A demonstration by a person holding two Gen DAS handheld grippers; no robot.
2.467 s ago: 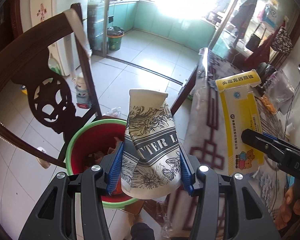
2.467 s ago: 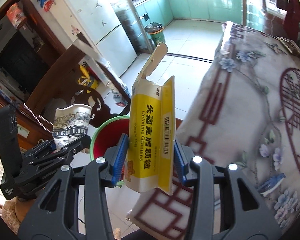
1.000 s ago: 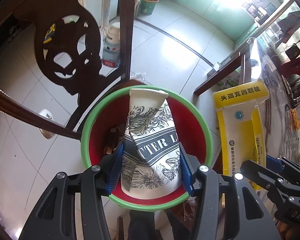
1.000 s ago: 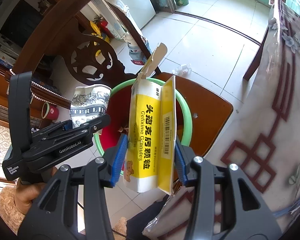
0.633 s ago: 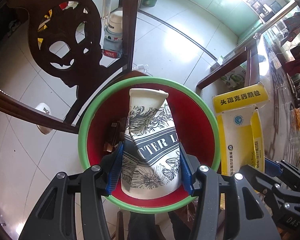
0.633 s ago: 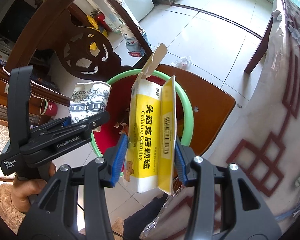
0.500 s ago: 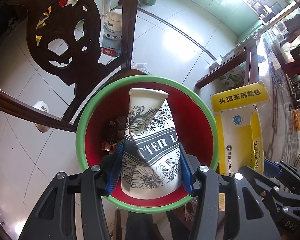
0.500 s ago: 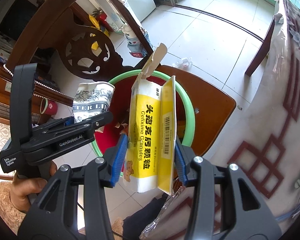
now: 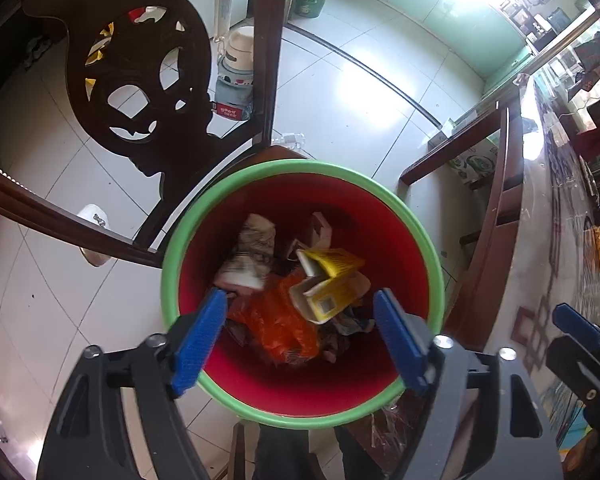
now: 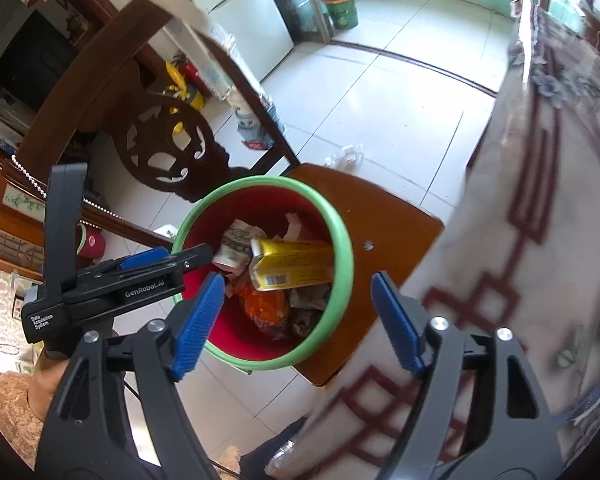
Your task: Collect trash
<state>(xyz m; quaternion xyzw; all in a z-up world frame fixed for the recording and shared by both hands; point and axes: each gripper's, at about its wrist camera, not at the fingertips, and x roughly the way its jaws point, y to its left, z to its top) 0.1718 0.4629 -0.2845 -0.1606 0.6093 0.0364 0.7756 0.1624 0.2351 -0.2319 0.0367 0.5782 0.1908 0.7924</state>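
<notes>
A red trash bin with a green rim [image 9: 420, 232] stands on a wooden chair seat [image 10: 388, 236]; it also shows in the right wrist view [image 10: 342, 236]. Inside lie the printed paper cup [image 9: 246, 260], the yellow medicine box [image 9: 332, 284], orange plastic wrap [image 9: 276, 320] and other scraps. The cup [image 10: 238, 246] and box [image 10: 292, 264] also show in the right wrist view. My left gripper [image 9: 302, 338] is open and empty above the bin. My right gripper [image 10: 296, 320] is open and empty, above the bin's right side. The left gripper [image 10: 156, 266] also shows there, at the bin's left rim.
A dark carved chair back [image 9: 140, 80] rises left of the bin. A table with a patterned cloth [image 10: 540, 200] runs along the right. The tiled floor [image 9: 360, 92] holds a small appliance [image 9: 236, 76] and a green bin [image 10: 340, 4] far off.
Both grippers have opened. The paper cup and the yellow medicine box have dropped into the red bin and lie on the other trash.
</notes>
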